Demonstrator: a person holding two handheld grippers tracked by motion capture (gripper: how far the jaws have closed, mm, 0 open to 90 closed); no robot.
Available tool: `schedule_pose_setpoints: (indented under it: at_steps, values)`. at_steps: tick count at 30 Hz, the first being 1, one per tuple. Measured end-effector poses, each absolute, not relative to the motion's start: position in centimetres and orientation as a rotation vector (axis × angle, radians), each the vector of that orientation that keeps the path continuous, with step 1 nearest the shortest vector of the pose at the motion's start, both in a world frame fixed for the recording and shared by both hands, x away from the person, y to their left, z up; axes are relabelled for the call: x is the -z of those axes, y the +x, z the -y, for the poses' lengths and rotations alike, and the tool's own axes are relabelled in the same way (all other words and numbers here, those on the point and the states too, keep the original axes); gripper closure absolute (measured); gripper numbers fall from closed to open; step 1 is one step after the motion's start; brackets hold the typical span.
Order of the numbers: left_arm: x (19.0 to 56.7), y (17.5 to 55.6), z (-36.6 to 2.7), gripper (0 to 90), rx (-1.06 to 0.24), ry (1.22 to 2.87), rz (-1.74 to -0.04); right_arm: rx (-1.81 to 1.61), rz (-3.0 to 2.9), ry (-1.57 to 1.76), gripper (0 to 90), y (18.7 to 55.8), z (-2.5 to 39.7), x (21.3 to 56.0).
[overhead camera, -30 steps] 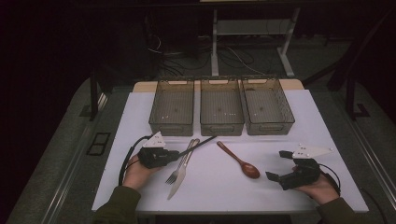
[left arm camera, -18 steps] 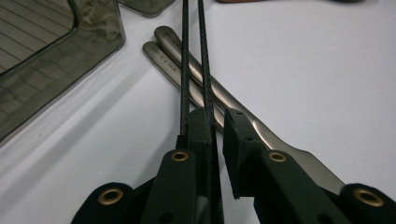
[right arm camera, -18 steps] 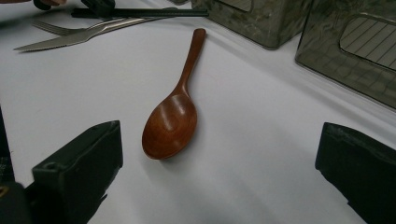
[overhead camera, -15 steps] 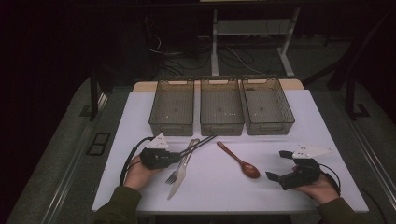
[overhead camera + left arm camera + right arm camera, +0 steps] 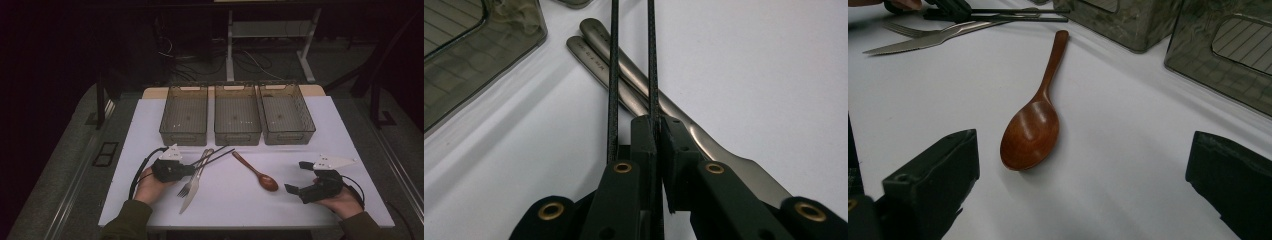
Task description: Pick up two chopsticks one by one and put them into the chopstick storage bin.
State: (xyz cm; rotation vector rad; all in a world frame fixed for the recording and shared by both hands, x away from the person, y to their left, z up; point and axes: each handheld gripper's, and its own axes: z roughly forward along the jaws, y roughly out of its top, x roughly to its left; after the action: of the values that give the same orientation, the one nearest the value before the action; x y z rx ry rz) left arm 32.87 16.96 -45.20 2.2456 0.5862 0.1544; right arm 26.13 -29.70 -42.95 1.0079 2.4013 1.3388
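High view. White desk (image 5: pixel 320 210), with a wooden spoon (image 5: pixel 256 172) lying near its middle as the landmark. Beyond the spoon, three smoke-grey bins in a row: left bin (image 5: pixel 184 114), middle bin (image 5: pixel 237 114), right bin (image 5: pixel 286 113), each seemingly empty. Left of the spoon, a metal fork (image 5: pixel 192 175) and a metal knife (image 5: pixel 194 184) lie side by side and overlapping, handles toward the bins. A pair of black chopsticks (image 5: pixel 216 155) runs across their handles, tips pointing toward the spoon's handle end. The left gripper (image 5: pixel 186 170), held in the left hand (image 5: pixel 150 184), sits at the near end of the chopsticks, left of the spoon. The right gripper (image 5: pixel 299 176), in the right hand (image 5: pixel 344 201), rests well to the right of the spoon, jaws spread wide.

Left gripper view. Left gripper (image 5: pixel 657 131) jaws drawn together, pinching one chopstick (image 5: pixel 652 60); the second chopstick (image 5: pixel 613 75) runs just beside the jaws on the outside. Beneath them, the fork and knife handles (image 5: pixel 624 70) lie on the desk; a corner of a bin (image 5: pixel 484 60) at upper left.

Right gripper view. Right gripper (image 5: pixel 1083 175) jaws wide apart, holding nothing; spoon (image 5: pixel 1035 120) lies bowl-up between and ahead of them. Beyond the spoon's handle: knife (image 5: pixel 923 41), fork (image 5: pixel 903 30), chopsticks (image 5: pixel 1013 15); two bins (image 5: pixel 1228 55) at upper right.
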Motion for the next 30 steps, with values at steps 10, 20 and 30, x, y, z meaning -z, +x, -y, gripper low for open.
schedule_pose_setpoints:
  at_steps: [10,20,30]
  values:
    - [45.1,32.8,-16.9,84.2,-0.146,2.241,-0.612,-1.337,-2.401,1.01,0.2,26.1,29.7,42.9]
    - [44.6,32.7,-17.1,84.6,-0.149,2.209,-0.625,-1.33,-2.4,1.002,0.2,26.1,29.7,43.0]
    - [43.7,32.2,-17.4,84.8,-0.145,2.174,-0.626,-1.319,-2.367,1.039,0.2,26.6,29.9,43.8]
